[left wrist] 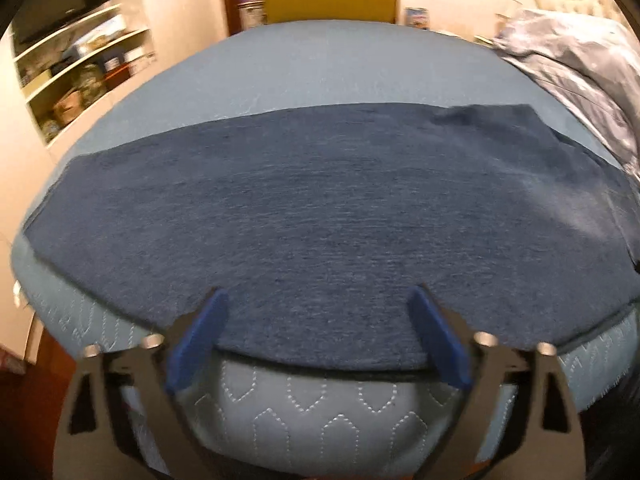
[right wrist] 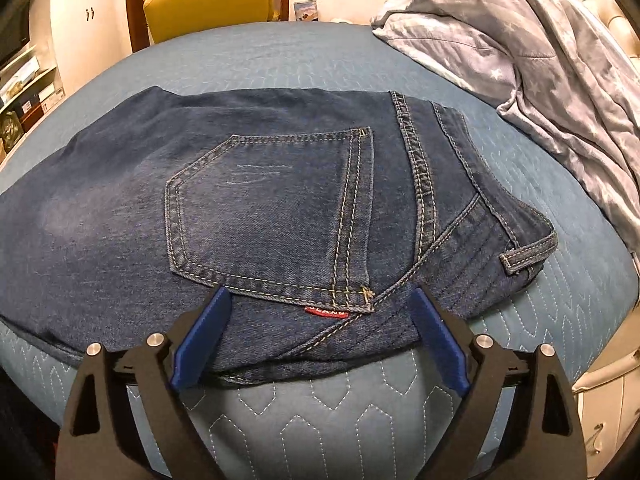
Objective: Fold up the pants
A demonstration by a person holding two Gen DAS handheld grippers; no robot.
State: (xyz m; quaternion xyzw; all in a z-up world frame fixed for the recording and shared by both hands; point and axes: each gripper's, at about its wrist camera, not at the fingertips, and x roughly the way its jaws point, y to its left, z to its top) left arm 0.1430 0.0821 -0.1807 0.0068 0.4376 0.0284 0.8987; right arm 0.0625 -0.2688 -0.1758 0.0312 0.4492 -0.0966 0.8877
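Dark blue jeans (left wrist: 320,200) lie flat, folded leg on leg, across a bed with a blue quilted cover (left wrist: 320,400). In the left wrist view only plain leg fabric shows. My left gripper (left wrist: 318,292) stands open, its blue fingers straddling the near edge of the cloth without pressing it. The right wrist view shows the seat end of the jeans (right wrist: 100,208), with a back pocket (right wrist: 272,208), the waistband (right wrist: 416,168) and a red label (right wrist: 326,312). My right gripper (right wrist: 320,293) is open too, its fingers on either side of the near edge just below the pocket.
A crumpled grey duvet with stars (right wrist: 520,60) is heaped at the bed's far right. A yellow chair (right wrist: 208,0) stands beyond the far edge. Shelves (left wrist: 80,80) fill the wall at left. A white drawer unit (right wrist: 608,400) sits beside the bed at right.
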